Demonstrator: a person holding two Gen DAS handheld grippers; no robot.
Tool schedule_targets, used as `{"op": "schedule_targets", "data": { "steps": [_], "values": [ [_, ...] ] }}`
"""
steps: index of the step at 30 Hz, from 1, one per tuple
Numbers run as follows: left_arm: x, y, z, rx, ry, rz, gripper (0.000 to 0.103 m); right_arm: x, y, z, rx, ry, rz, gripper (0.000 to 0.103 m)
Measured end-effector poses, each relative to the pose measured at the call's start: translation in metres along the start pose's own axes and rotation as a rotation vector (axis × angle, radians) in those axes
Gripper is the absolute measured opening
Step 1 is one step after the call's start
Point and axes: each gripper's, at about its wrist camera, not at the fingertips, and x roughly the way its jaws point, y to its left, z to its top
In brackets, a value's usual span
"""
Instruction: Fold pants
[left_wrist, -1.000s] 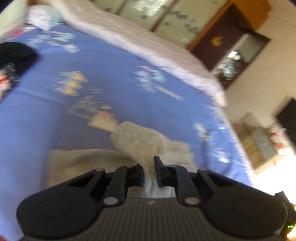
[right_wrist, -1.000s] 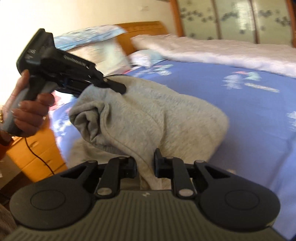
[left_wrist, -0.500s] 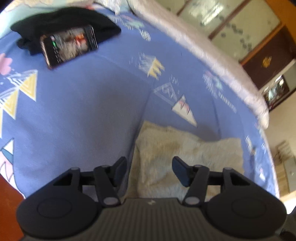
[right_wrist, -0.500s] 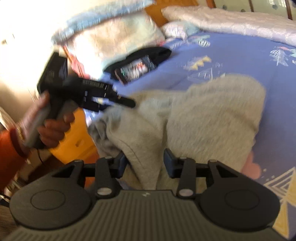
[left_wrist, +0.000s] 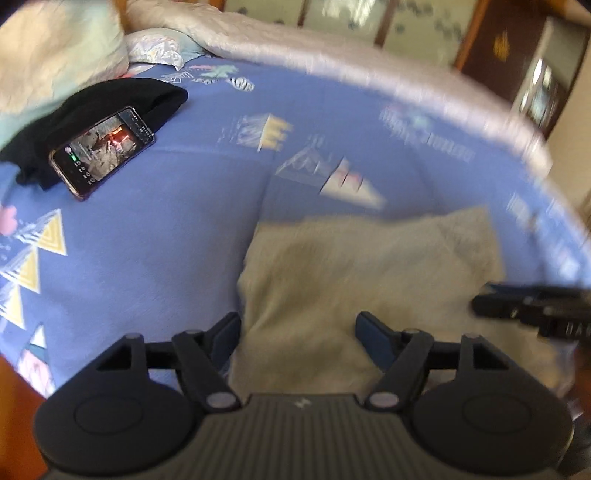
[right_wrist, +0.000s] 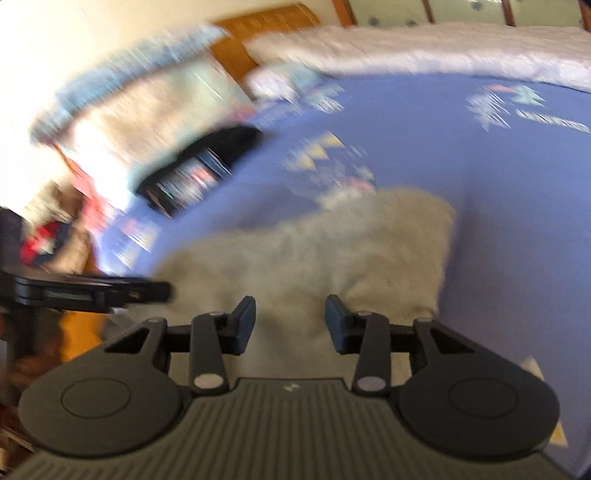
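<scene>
The grey fleece pants (left_wrist: 354, 277) lie folded in a flat bundle on the blue patterned bed sheet, also in the right wrist view (right_wrist: 332, 251). My left gripper (left_wrist: 297, 332) is open and empty just above the near edge of the pants. My right gripper (right_wrist: 290, 319) is open and empty over the pants' near edge. The right gripper shows at the right edge of the left wrist view (left_wrist: 532, 306); the left gripper shows at the left of the right wrist view (right_wrist: 85, 290). Both views are motion-blurred.
A phone (left_wrist: 101, 151) with a lit screen leans on a black garment (left_wrist: 110, 110) at the far left of the bed. Pillows (left_wrist: 55, 51) and a white quilt (left_wrist: 332, 59) lie along the far side. A wooden headboard (right_wrist: 266, 26) stands behind.
Both grippers let go of the pants and opened. The pants dropped from a raised bunch to a flat folded bundle. Both grippers pulled back toward the near edge.
</scene>
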Motion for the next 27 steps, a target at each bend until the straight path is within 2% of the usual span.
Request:
{"op": "schedule_targets", "data": {
  "steps": [1,4,6,15,27],
  "values": [
    [0.006,-0.002,-0.004,0.004,0.022,0.011,0.076,0.006,-0.006,-0.007,0.014,0.031,-0.040,0.045],
    [0.010,0.002,-0.010,-0.049,0.042,0.001,0.080,0.004,-0.028,-0.015,0.135,0.012,0.021,0.045],
    [0.009,0.004,-0.010,-0.066,0.049,0.005,0.082,0.003,-0.032,-0.014,0.169,0.016,0.036,0.045],
    [0.008,-0.004,-0.010,-0.045,0.040,0.047,0.082,-0.002,-0.035,-0.020,0.194,-0.005,0.050,0.045],
    [0.008,-0.002,-0.012,-0.058,0.033,0.056,0.086,-0.011,-0.044,-0.030,0.226,-0.037,0.072,0.046]
  ]
}}
